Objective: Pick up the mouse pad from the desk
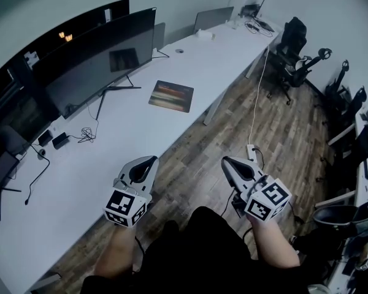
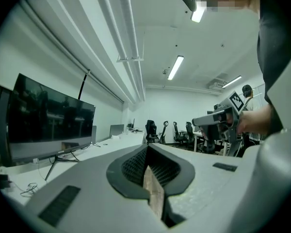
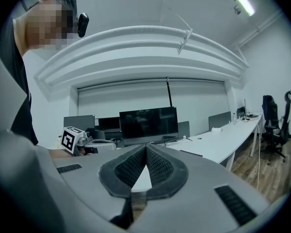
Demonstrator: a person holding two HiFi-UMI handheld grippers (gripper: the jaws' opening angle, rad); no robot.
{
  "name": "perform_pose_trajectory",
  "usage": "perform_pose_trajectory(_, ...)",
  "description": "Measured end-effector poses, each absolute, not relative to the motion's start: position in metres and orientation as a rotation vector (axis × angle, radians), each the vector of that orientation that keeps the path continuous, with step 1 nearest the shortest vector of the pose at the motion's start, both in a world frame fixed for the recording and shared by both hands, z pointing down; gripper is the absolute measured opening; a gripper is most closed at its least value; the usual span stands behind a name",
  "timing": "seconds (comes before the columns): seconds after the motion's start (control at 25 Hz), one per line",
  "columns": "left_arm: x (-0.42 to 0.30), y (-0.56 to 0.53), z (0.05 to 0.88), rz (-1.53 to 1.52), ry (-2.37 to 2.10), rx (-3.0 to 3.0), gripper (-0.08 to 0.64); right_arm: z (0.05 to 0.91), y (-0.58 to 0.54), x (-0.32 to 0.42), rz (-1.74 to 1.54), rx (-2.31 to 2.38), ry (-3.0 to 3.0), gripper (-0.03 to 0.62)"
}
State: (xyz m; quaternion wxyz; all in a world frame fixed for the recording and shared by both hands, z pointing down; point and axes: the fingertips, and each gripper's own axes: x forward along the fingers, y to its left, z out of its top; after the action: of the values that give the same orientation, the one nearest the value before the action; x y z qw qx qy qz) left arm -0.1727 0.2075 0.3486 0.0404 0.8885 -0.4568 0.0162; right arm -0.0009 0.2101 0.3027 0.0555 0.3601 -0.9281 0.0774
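The mouse pad [image 1: 170, 96], a dark rectangle with a striped print, lies flat on the long white desk [image 1: 80, 176], in front of the big monitor. Both grippers hang over the wooden floor beside the desk's near edge, well short of the pad. My left gripper [image 1: 152, 160] is shut with nothing between its jaws; its pads [image 2: 155, 171] meet at the tip. My right gripper [image 1: 226, 160] is shut too and holds nothing, its tips touching in the right gripper view [image 3: 146, 146]. There the pad shows as a thin dark strip [image 3: 190, 153] on the desk.
A wide curved monitor [image 1: 101, 57] and a second screen behind it stand on the desk, with loose cables [image 1: 84, 133] to their left. Another screen [image 1: 212, 18] is at the far end. Office chairs [image 1: 293, 49] and a floor power strip [image 1: 251, 152] are on the right.
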Motion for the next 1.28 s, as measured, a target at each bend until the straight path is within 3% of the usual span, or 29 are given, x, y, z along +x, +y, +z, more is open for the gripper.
perform_pose_trajectory(0.68,-0.163,0.15,0.348,-0.036,-1.361,2.699,0.006,0.334,0.146,0.012,0.373,1.038,-2.87,0.003)
perform_pose_trajectory(1.28,-0.067,-0.036,0.379,0.134,-1.457,2.548,0.006,0.357,-0.057,0.116,0.509,0.945,-2.952,0.003)
